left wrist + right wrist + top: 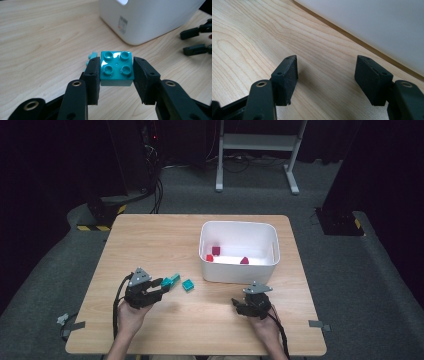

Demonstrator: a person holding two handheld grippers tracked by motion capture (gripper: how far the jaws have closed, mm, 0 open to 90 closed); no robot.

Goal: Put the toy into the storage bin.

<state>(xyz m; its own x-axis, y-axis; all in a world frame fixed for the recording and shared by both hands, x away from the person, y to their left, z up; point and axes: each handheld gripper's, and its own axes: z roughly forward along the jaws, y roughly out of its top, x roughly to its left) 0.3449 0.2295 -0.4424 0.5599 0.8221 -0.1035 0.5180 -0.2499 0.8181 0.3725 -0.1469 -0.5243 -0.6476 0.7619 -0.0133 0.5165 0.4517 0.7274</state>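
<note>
High view, wooden table (165, 235), grey carpet (350, 285), dark room.

Left gripper (116, 75) clamped (right (327, 80) agape)

Table (150, 235): bin (239, 270) right of centre, three blocks (216, 251) inside; two bricks (188, 285) left of bin, one in left gripper (117, 68).

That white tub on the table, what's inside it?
Inside the white tub, the high view shows three small red blocks on its floor: two near the left wall, one nearer the middle. The near wall hides the strip of floor just behind it.
</note>
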